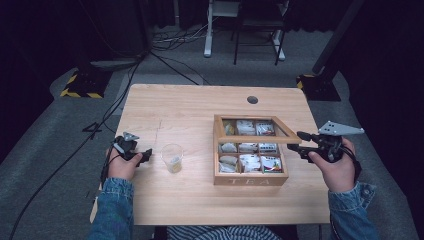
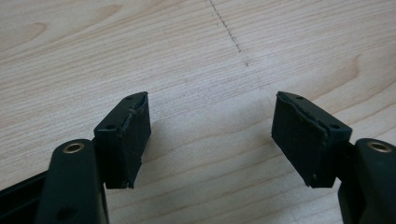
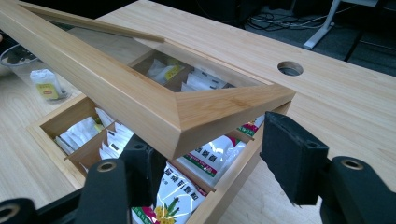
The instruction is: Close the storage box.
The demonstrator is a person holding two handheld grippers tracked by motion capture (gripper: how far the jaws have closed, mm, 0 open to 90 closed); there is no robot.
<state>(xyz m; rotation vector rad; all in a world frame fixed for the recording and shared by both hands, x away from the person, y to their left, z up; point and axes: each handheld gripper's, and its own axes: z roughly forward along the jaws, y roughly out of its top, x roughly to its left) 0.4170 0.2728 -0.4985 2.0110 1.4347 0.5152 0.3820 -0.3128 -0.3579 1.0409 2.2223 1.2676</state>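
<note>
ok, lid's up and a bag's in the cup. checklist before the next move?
1. Lid raised, corner between the right gripper jaws: ok.
2. Pads pressing on lid: cannot tell, one jaw is hidden under it.
3. Left gripper open over bare table, nothing between jaws: ok.
4. Tea bag inside cup: ok.
5. Cup upright, apart from box: ok.
</note>
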